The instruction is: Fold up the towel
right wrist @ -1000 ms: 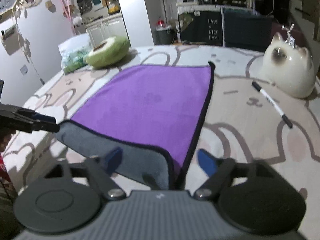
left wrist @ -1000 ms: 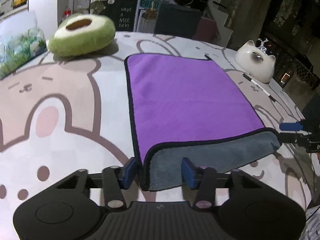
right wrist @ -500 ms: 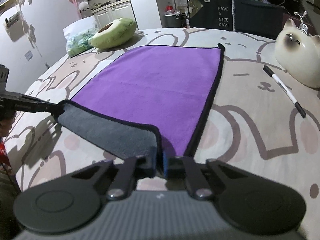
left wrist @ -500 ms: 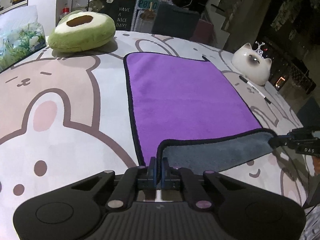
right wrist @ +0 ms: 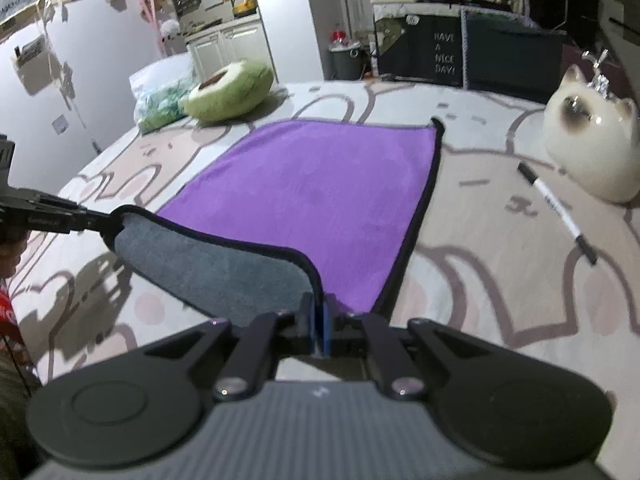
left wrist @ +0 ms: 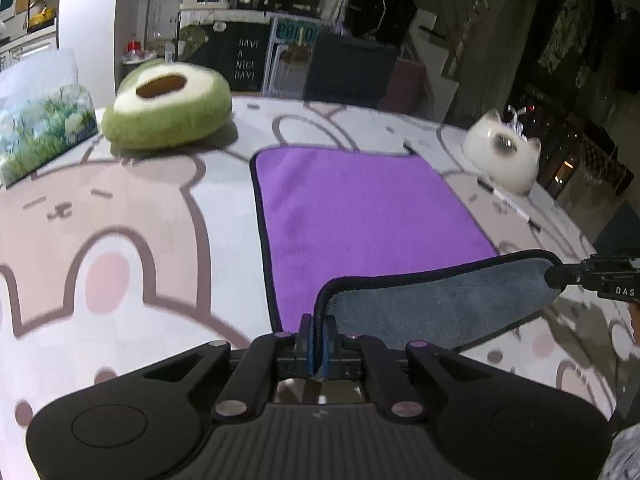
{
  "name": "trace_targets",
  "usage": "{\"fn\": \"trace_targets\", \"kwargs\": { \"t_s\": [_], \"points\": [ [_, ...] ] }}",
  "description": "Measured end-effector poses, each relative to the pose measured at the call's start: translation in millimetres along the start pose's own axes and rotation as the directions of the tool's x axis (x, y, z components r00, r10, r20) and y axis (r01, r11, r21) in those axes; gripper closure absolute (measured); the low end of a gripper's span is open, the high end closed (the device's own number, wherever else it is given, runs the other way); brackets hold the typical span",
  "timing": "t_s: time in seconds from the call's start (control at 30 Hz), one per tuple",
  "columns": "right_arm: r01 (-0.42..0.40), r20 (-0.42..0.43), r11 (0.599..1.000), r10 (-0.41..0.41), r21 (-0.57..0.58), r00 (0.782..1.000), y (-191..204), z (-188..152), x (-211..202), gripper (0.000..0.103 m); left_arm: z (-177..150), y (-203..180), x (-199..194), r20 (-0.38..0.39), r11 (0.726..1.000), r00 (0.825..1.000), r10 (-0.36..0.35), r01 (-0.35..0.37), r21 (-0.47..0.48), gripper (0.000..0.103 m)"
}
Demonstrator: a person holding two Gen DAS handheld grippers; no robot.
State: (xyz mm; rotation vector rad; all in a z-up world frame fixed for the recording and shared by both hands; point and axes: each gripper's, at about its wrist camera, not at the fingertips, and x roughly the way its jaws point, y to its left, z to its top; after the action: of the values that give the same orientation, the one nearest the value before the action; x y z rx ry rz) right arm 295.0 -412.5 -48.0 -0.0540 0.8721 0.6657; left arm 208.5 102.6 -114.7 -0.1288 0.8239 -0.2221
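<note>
A purple towel [left wrist: 360, 208] with a black hem and grey underside lies on the bunny-print table; it also shows in the right wrist view [right wrist: 320, 184]. My left gripper [left wrist: 319, 334] is shut on the towel's near left corner. My right gripper [right wrist: 319, 330] is shut on the near right corner. Both corners are raised, so the near edge curls up and shows its grey side [left wrist: 432, 308]. Each gripper shows in the other's view: the right gripper [left wrist: 560, 276] in the left wrist view, the left gripper [right wrist: 96, 222] in the right wrist view.
An avocado cushion [left wrist: 168, 108] and a tissue pack [left wrist: 40, 120] sit at the back left. A white cat figure [left wrist: 502, 156] and a marker pen [right wrist: 556, 210] lie right of the towel. The bunny-print cloth [left wrist: 120, 260] covers the table.
Both grippers closed on the towel's near corners, then lifted them. The near edge has risen off the table and moved toward the far side, showing more grey underside.
</note>
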Motion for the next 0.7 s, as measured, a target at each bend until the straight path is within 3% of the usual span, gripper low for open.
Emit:
{"fn": "trace_targets", "kwargs": {
  "t_s": [0.2,0.47,0.7],
  "points": [
    [0.024,0.077,1.000,-0.023,-0.018,0.997,-7,41,-11,0.099,41,-5,-7,0.086,0.999,0.996,0.023,-0.026,0.036,0.099],
    [0.059,0.112,0.998,-0.056,-0.023,0.992,-21,103,1,0.099,93,-7,0,0.160,0.993,0.984,0.077,-0.091,0.082,0.099],
    [0.099,0.115,0.995,-0.096,-0.019,0.989,-30,145,23,0.099,131,-6,25,0.166,0.984,0.978,0.129,-0.147,0.101,0.099]
  ]
}}
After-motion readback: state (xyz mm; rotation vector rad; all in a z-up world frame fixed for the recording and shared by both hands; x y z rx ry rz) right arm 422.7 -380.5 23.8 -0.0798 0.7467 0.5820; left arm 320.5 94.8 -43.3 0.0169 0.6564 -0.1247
